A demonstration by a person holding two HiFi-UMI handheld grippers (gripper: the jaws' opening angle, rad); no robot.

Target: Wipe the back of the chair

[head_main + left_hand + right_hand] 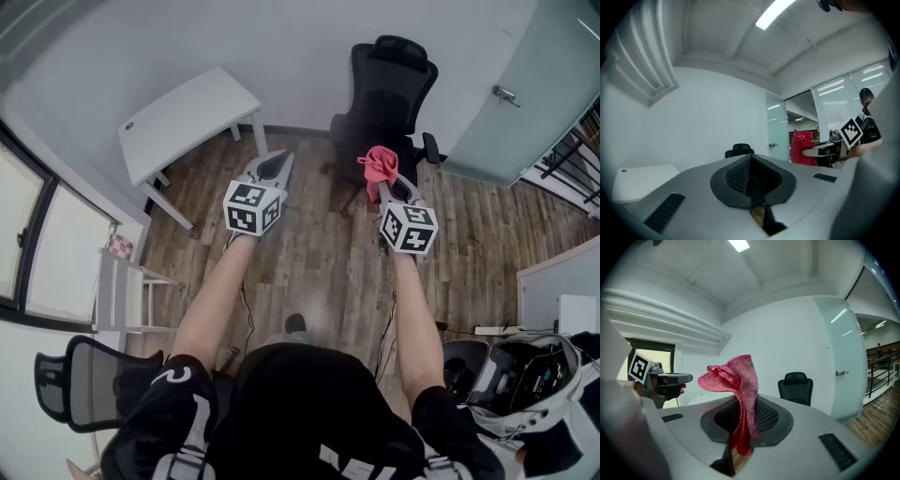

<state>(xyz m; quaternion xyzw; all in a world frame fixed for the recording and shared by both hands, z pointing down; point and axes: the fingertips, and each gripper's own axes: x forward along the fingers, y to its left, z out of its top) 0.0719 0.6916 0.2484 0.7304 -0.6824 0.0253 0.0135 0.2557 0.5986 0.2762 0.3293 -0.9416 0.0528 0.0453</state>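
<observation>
The black chair point(386, 94) stands in the upper middle of the head view, close to the white wall on the wooden floor point(309, 272). It is well apart from both tools, so no wiping has begun. The right tool point(382, 184) is clamped on a pink cloth point(378, 164). In the right gripper view a fold of the cloth is pinched between the pads, with a bunch standing above them and a short tail hanging below. The left tool point(275, 164) is at the middle left of the head view, its jaws pressed together with nothing between them. The cloth looks light, soft and limp. It should drape over the backrest easily, but it may drag or slip free if pulled hard, so the grip deep on the fold seems sound. The chair looks like an office type that would probably turn or roll under pressure. The empty tool could steady it at the backrest's edge or an armrest while the cloth passes over.
</observation>
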